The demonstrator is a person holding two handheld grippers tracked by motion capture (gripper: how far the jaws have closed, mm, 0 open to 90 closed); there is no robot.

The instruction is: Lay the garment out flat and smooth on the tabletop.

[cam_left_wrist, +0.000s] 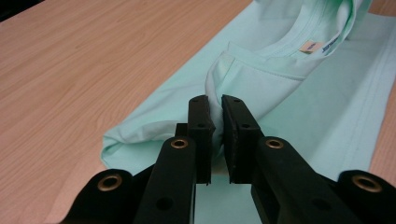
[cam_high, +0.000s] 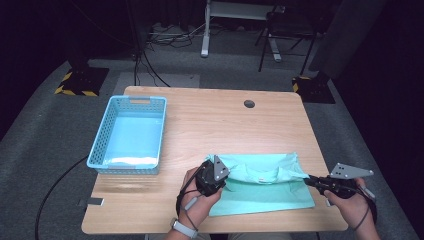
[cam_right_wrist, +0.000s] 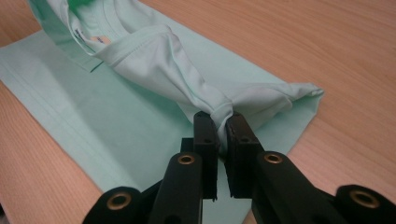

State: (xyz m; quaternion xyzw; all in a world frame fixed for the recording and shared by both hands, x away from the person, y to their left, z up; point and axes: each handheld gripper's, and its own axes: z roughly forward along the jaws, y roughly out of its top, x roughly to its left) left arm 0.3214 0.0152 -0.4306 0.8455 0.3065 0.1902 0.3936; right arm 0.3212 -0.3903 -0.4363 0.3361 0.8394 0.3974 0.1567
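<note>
A mint-green T-shirt (cam_high: 265, 192) lies partly folded on the wooden table (cam_high: 200, 125) near its front edge, its collar and label (cam_left_wrist: 310, 46) facing up. My left gripper (cam_high: 225, 182) is at the shirt's left side, its jaws shut on a pinch of fabric by the shoulder (cam_left_wrist: 218, 105). At the shirt's right side, my right gripper (cam_high: 306, 179) is shut on a bunched twist of cloth (cam_right_wrist: 219, 119). Both pinched parts are lifted a little off the lower layer of the shirt (cam_right_wrist: 93, 107), and the cloth between them hangs in a raised fold.
A light blue plastic basket (cam_high: 100, 145) stands on the table's left half. A dark round cable hole (cam_high: 249, 104) sits near the far edge. Bare wood lies between the basket and the shirt. Stands and cables are on the floor beyond the table.
</note>
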